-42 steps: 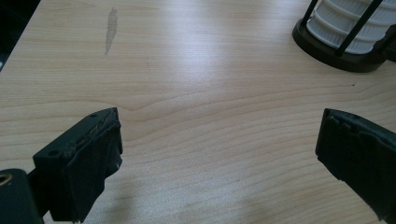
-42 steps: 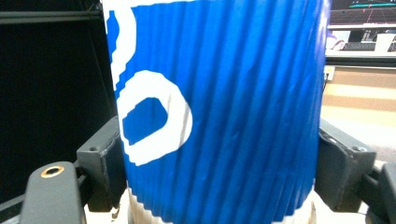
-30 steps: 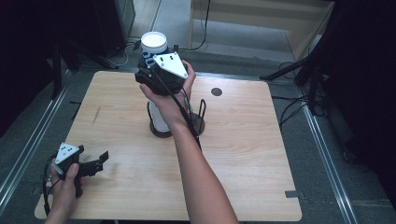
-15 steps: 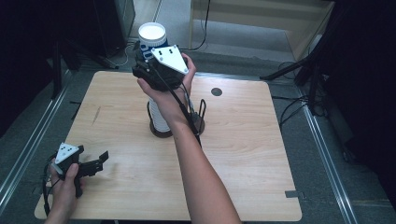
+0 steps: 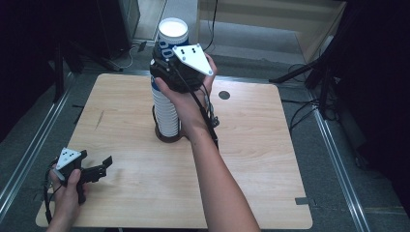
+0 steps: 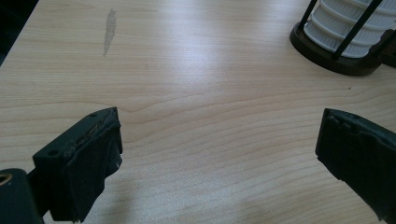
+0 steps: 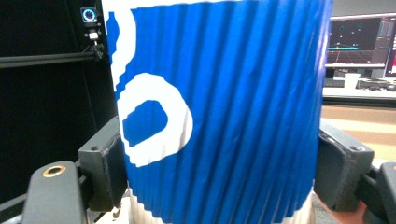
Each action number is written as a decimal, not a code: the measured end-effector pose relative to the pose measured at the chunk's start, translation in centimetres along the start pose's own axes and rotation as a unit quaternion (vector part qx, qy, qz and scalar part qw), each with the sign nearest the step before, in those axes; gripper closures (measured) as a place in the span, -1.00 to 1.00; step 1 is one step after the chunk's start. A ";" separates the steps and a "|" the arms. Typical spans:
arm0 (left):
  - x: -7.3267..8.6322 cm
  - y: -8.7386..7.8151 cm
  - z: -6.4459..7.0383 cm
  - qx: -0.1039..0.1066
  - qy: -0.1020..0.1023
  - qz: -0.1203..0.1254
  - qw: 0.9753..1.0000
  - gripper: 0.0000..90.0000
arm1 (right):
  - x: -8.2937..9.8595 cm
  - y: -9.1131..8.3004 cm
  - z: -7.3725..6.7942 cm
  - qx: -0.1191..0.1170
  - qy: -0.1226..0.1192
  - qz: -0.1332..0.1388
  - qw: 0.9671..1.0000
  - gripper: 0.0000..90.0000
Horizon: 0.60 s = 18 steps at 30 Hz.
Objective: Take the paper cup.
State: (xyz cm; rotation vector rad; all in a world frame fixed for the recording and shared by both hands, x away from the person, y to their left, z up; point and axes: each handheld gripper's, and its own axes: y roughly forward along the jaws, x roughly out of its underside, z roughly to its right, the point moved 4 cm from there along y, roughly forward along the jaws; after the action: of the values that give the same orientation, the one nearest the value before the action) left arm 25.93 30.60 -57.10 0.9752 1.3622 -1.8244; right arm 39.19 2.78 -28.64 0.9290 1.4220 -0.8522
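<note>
Item: blue cup [image 7: 219, 107], clenched between the jaws of the right gripper [image 5: 167, 60], now riding higher above the stack of cups [image 5: 165, 113] than a second ago, likely nearly free; left gripper [image 5: 104, 166] released, idle on the table [image 5: 251, 145].

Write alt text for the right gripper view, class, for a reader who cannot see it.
A blue ribbed paper cup with white lettering stands clamped between the right gripper's two black jaws, one pressed to each side. A white band shows at the cup's bottom edge, and a computer monitor glows in the dim room at the upper right.
</note>
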 end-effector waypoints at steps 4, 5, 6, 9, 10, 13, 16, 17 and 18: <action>0.0 0.0 0.0 0.002 -0.002 0.002 1.000 -0.97 | -0.2 -0.6 1.1 0.008 -0.002 0.004 1.000 -0.58; 0.0 0.0 0.0 0.002 -0.002 0.002 1.000 -0.97 | -0.3 -0.8 1.4 0.009 -0.002 0.005 1.000 -0.58; 0.0 0.0 0.0 0.003 -0.002 0.004 1.000 -0.97 | -0.3 -0.9 1.7 0.012 -0.001 0.006 1.000 -0.58; 0.0 0.0 0.0 0.003 -0.002 0.003 1.000 -0.97 | -0.4 -1.4 2.8 0.019 -0.001 0.007 1.000 -0.58; 0.0 0.1 0.0 0.003 -0.002 0.003 1.000 -0.97 | -0.3 -1.5 3.0 0.020 0.000 0.007 1.000 -0.58; 0.0 0.1 -0.1 0.003 -0.004 0.001 1.000 -0.97 | -0.2 -2.1 4.0 0.027 0.004 0.008 1.000 -0.58; 0.0 0.1 -0.1 0.002 -0.003 0.001 1.000 -0.97 | 0.1 -2.5 4.7 0.033 0.006 0.006 0.999 -0.58; 0.0 0.1 -0.1 0.002 -0.003 0.001 1.000 -0.97 | 0.1 -2.7 5.0 0.035 0.009 0.004 0.999 -0.58; 0.0 0.1 -0.1 0.002 -0.003 0.001 1.000 -0.97 | 0.1 -2.7 5.0 0.035 0.009 0.004 0.999 -0.58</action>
State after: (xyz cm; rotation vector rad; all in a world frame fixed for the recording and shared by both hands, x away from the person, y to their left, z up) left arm 26.01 30.65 -57.11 0.9715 1.3538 -1.8277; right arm 38.82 -2.85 -29.12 0.9969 1.4094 -0.8947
